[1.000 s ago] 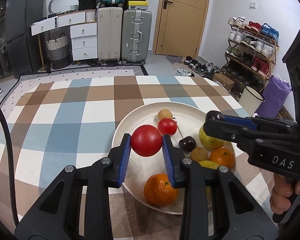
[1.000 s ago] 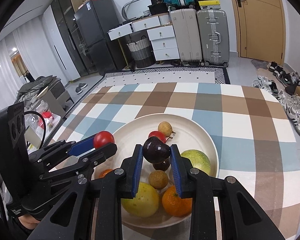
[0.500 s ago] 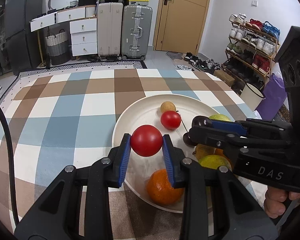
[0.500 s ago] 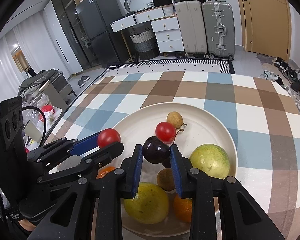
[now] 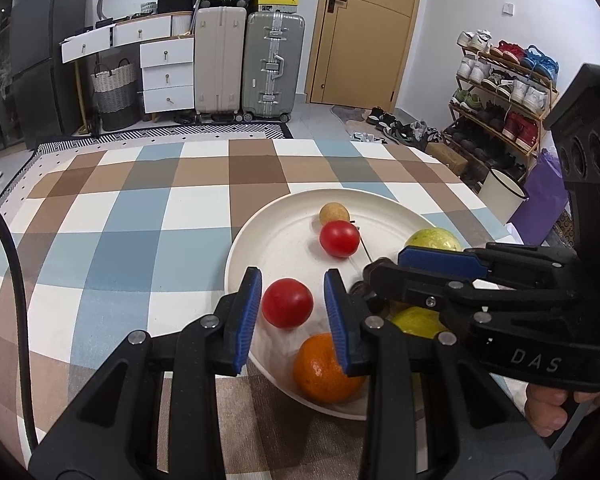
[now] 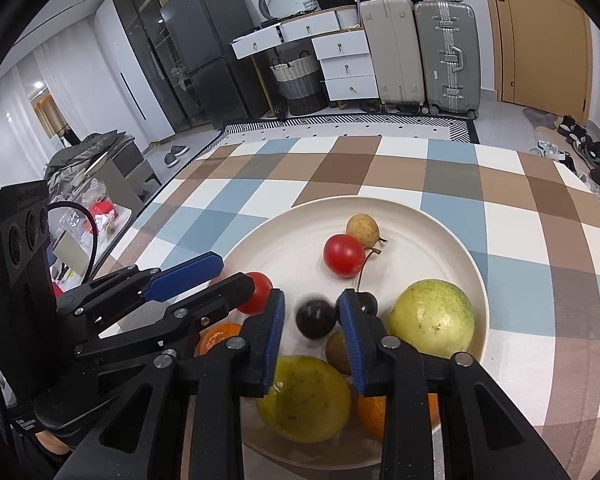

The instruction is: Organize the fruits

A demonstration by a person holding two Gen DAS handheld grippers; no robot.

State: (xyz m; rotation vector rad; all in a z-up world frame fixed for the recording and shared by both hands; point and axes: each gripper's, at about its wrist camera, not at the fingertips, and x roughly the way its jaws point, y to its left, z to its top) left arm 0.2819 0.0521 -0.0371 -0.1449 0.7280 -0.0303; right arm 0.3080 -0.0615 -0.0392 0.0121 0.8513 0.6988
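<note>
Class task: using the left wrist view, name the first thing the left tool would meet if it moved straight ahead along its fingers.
The red tomato lying between the open left tool; depth is unclear.

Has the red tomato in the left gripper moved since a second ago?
Yes. The red tomato was clamped between the pads; now the left gripper is open and it sits lower, over the white plate rim.

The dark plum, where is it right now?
In the right wrist view the dark plum sits between the open fingers of the right gripper, over the white plate, just left of a dark cherry.
</note>
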